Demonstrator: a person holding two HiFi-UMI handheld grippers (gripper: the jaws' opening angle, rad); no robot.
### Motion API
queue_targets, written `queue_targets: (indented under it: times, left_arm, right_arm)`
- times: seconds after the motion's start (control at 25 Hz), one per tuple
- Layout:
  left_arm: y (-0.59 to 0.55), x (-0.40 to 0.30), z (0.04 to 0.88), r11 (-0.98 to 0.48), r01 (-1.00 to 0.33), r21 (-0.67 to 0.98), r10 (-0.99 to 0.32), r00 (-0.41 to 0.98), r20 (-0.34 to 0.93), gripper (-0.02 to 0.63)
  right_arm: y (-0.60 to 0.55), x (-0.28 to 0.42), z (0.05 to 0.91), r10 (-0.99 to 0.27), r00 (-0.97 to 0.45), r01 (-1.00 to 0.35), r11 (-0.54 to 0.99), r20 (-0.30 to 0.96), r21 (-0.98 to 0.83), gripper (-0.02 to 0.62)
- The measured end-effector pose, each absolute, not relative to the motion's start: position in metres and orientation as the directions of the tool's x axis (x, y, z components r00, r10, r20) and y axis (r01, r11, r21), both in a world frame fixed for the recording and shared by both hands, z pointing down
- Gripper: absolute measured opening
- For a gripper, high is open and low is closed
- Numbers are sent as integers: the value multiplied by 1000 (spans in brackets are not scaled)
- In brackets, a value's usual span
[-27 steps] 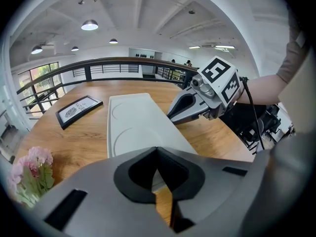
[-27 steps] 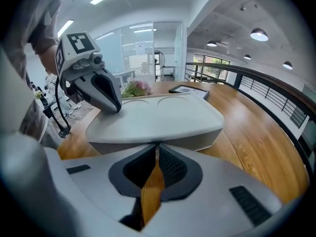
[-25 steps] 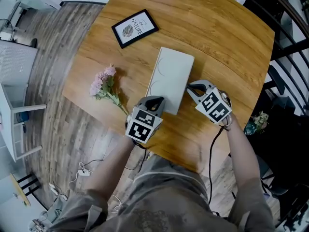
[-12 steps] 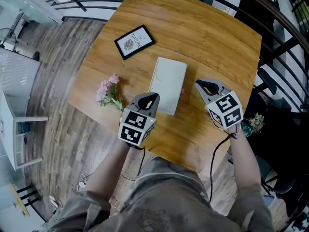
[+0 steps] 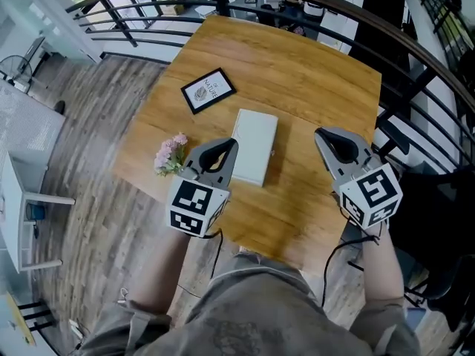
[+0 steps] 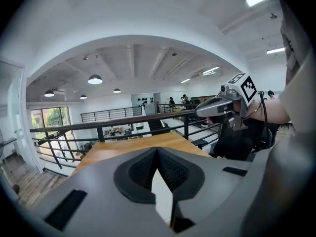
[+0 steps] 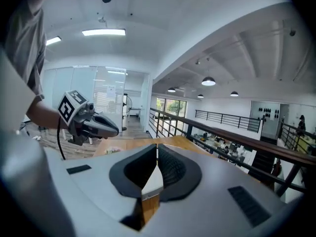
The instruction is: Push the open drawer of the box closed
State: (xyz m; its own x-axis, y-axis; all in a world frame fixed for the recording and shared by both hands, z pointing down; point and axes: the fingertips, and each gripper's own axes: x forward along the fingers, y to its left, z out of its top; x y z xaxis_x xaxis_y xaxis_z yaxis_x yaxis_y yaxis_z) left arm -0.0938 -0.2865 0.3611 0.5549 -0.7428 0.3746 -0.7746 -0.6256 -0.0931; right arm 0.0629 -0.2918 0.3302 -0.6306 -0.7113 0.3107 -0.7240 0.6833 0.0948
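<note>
White box sits mid-table, a flat, smooth, matte rectangle, its long axis running almost 12 to 6 o'clock and tipped a touch toward 1. The table is warm wood grain. Left gripper shows at the box's 8 o'clock, jaws pressed together, nothing between them. Right gripper is at 3 o'clock, apart from the box, jaws closed and empty too.

L gripper fingers together over table, R gripper alongside.
</note>
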Motion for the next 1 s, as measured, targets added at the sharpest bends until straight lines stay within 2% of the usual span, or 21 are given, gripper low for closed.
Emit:
queue_targets:
  times: [0.36, 0.6, 1.0]
  left_arm:
    - [-246, -87, 276, -601, -750, -277, -799, 561, 214, 15]
    - [-219, -87, 249, -589, -754, -291, -805, 579, 131, 15]
    - [-190, -81, 260, -586, -762, -277, -809, 572, 138, 15]
  right_arm:
    - [-224, 76, 256, -776, -611, -774, 627, 156, 89, 37]
    - [-185, 76, 235, -810, -580, -811, 584, 85, 38, 35]
    - [-148, 90, 252, -827, -548, -830, 556, 127, 44, 31]
